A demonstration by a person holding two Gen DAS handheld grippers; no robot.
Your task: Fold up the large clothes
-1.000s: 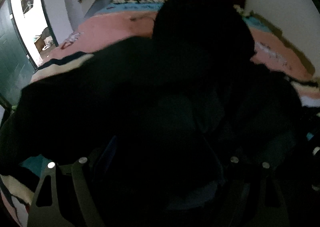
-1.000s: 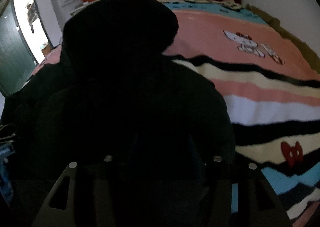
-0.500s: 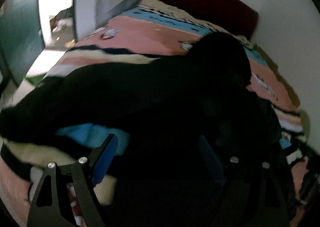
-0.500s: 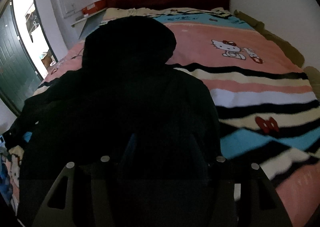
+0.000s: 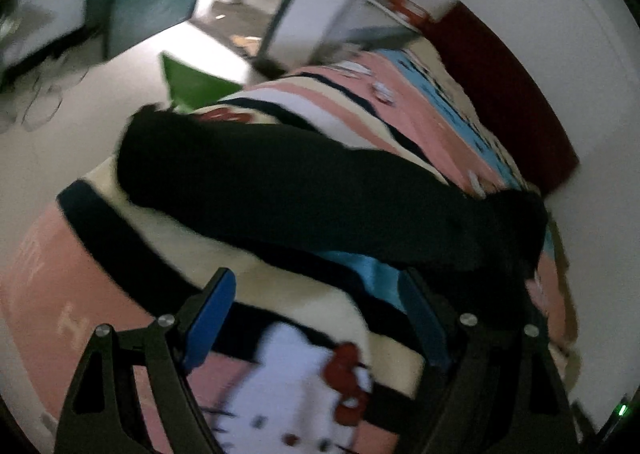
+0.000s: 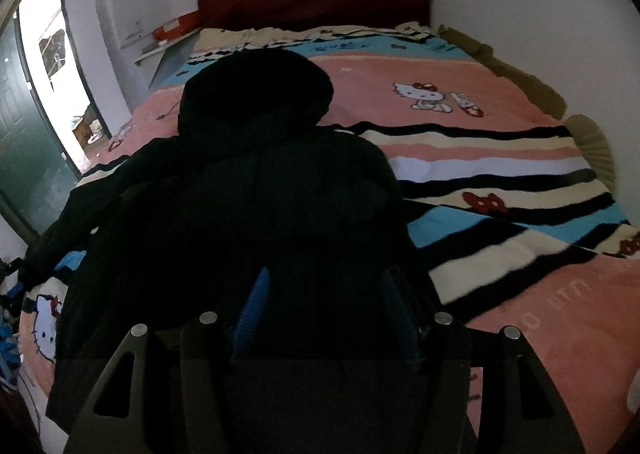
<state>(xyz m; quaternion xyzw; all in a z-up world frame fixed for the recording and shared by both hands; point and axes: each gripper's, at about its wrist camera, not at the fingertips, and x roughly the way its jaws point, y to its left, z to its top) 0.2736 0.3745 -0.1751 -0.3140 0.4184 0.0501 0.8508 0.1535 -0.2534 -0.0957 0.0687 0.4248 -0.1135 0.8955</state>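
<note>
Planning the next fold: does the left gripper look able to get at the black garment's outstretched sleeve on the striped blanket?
Probably yes. The left gripper is open with nothing between its jaws, and the black sleeve lies uncovered on the blanket just ahead.

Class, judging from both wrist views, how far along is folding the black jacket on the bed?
Done: the jacket lies on the blanket, hood toward the headboard. In hand: nothing; the left gripper is open over the blanket, and the right gripper has just been opening above the hem. Left: the sleeve stretches sideways, unfolded, and the body too.
</note>
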